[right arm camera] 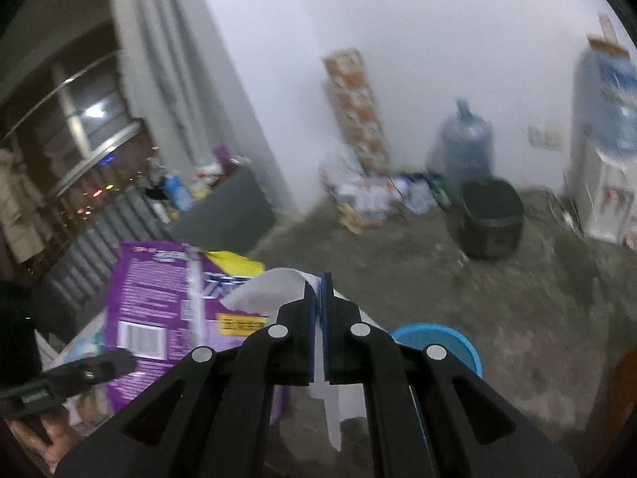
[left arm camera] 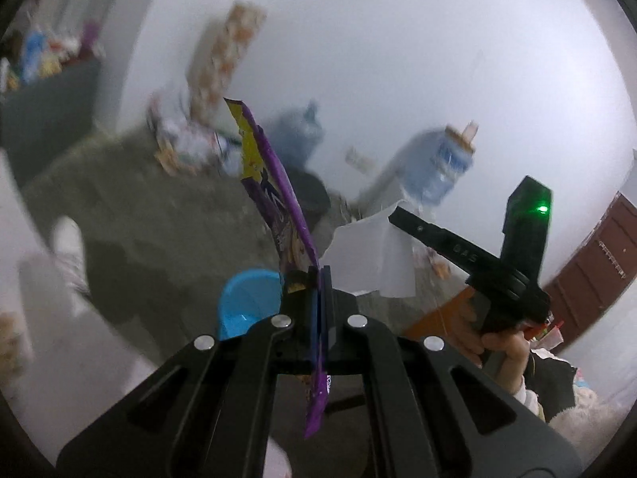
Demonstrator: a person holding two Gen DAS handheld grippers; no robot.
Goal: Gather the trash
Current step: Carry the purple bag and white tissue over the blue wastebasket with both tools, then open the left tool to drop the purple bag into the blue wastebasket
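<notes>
My left gripper [left arm camera: 317, 275] is shut on a purple and yellow snack wrapper [left arm camera: 274, 191], which stands up edge-on from the jaws. In the right wrist view the same wrapper [right arm camera: 159, 302] shows flat at the lower left. My right gripper [right arm camera: 321, 283] is shut on a white sheet of paper [right arm camera: 270, 290]; from the left wrist view that gripper [left arm camera: 398, 217] reaches in from the right with the paper [left arm camera: 374, 255] hanging from its tip. A black trash bin [right arm camera: 491, 219] stands on the floor ahead by the wall; in the left wrist view the bin [left arm camera: 314, 195] sits behind the wrapper.
A blue basin [right arm camera: 442, 340] lies on the grey floor just below the grippers. Along the white wall are a water jug [right arm camera: 464, 139], a dispenser [right arm camera: 605, 139], a leaning patterned carton [right arm camera: 356, 107] and a heap of bags [right arm camera: 374, 195]. A brown cabinet [left arm camera: 597, 271] stands right.
</notes>
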